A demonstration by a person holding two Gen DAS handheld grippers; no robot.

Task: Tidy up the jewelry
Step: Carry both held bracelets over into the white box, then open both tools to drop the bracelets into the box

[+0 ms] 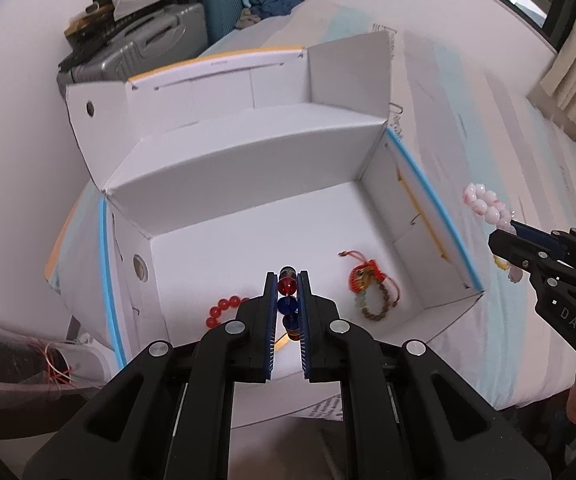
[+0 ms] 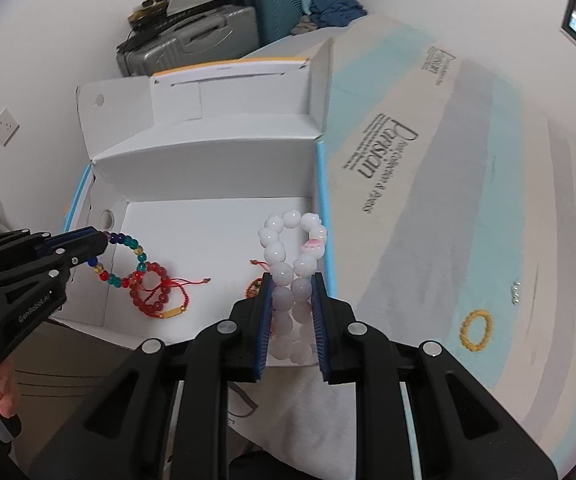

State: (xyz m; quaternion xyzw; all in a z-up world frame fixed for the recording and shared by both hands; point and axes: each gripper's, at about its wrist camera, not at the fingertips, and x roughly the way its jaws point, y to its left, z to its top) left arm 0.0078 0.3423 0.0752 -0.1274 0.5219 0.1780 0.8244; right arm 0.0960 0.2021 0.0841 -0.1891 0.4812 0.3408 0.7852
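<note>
Pale striped bedding (image 1: 468,128) carries an open white cardboard box (image 1: 248,168), with suitcases (image 1: 160,40) stacked against the wall beyond. From my left wrist view, my left gripper (image 1: 287,284) is nearly closed, pinching a multicoloured bead bracelet (image 1: 287,286); red and blue beads sit between the pads, held above the box floor, I judge so it can be let go inside. On that floor lie a red bead bracelet (image 1: 224,308) to the left and a red-corded bracelet with brown beads (image 1: 370,288) to the right. Off to the right, outside the box's blue-edged wall, my other gripper carries pale pink beads.

Seen from my right wrist, the bedding (image 2: 488,200) stretches right, printed with lettering. My right gripper (image 2: 293,284) is clamped close on a white and pink bead bracelet (image 2: 292,240), whose loop stands up past the fingertips, over the box's right-hand wall (image 2: 320,184). A yellow bead bracelet (image 2: 476,330) and a small silvery piece (image 2: 516,292), too small to identify, remain on the bedding, well apart from the box; I take these as not yet sorted. At left the multicoloured loop hangs over the red bracelet.
</note>
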